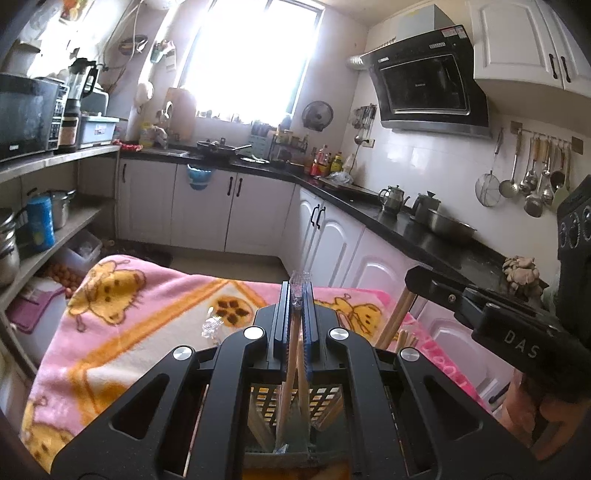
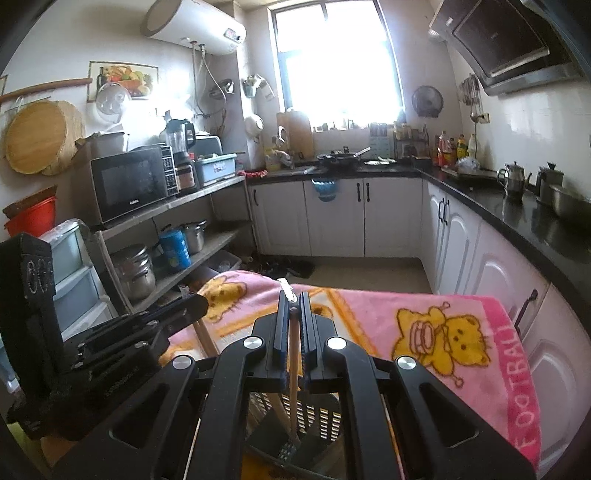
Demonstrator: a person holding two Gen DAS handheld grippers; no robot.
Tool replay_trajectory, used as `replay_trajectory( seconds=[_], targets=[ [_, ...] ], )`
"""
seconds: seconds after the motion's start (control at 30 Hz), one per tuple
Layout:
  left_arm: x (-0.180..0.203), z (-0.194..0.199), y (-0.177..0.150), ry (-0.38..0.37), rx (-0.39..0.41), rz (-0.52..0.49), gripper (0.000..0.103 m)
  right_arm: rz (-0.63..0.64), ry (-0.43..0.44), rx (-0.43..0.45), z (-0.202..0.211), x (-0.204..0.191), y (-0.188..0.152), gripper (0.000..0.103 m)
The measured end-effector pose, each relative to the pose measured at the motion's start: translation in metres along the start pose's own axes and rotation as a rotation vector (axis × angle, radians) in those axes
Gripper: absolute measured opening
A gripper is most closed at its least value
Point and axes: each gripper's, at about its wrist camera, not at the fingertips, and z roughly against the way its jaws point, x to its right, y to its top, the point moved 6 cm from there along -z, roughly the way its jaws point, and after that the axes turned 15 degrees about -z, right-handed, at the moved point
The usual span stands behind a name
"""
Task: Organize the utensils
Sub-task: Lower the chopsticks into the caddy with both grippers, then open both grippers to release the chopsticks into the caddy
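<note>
Two grippers tilted downward, left gripper point(image 1: 298, 291) and right gripper point(image 2: 294, 299) each clamping, seemingly, wooden chopsticks point(image 1: 291, 354).

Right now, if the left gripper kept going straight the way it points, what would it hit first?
Probably the pink blanket ahead of the left gripper, which is shut on a chopstick; it points slightly down at it. Depth is unclear, so it might clear the far edge.

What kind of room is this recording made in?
A home kitchen, quite clearly. A range hood hangs over a black countertop on white cabinets, ladles and a strainer hang from a wall rail, and a microwave sits on a shelf, with a water heater mounted above.
</note>
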Motion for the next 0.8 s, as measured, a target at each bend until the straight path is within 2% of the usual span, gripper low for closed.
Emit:
replay_trajectory(
  seconds=[0.8],
  targets=[
    [-0.014,-0.011,-0.037,0.014,-0.074,0.045,0.001,-0.046,-0.044,-0.091,-0.031,0.029,-0.035,0.006]
  ],
)
